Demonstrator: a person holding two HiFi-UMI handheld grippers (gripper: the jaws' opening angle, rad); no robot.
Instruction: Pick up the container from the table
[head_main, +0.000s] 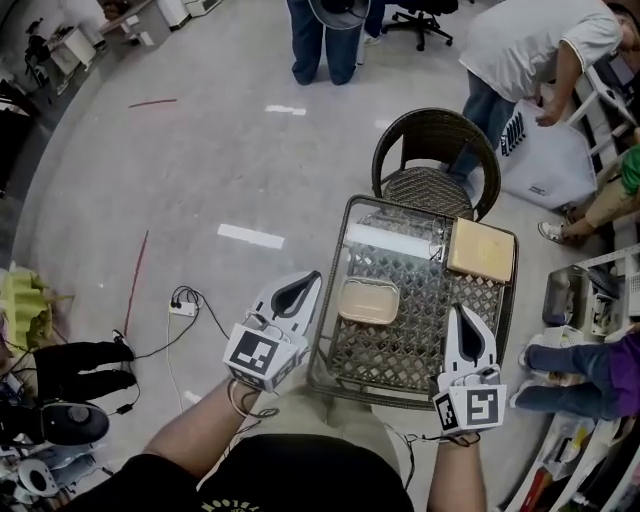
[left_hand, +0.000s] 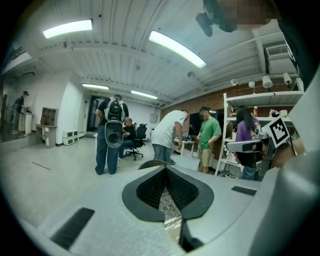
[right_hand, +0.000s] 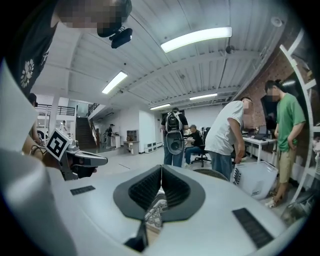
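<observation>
Since the container (head_main: 369, 300) is a shallow beige tub with rounded corners and a thin out-turned rim, it looks light and somewhat flexible. It would likely slide on the glass-topped wicker table (head_main: 420, 345) if nudged, and buckle if pinched hard mid-wall. The safer hold is probably the rim at its 2 short ends, or 1 jaw inside and 1 outside a wall close to a corner, where the shape is stiffest. It lies flat on the table, nearer the left edge than the right and about halfway between the near and far edges, touching nothing else. As far as the head view shows, it holds nothing; its floor looks bare. A flat tan box (head_main: 481, 250) sits at the far right corner, shut, so its contents cannot be told. A long clear case (head_main: 395, 240) lies along the far edge beside it, and what is inside is too faint to make out. The left gripper (head_main: 308, 283) hangs just outside the table's left edge, near the container but not touching it. The right gripper (head_main: 462, 318) is above the table toward the near right corner, apart from the container. Each gripper's own view shows its 2 ribbed pads pressed together with nothing between them, so both would have to spread before either can take the rim.
</observation>
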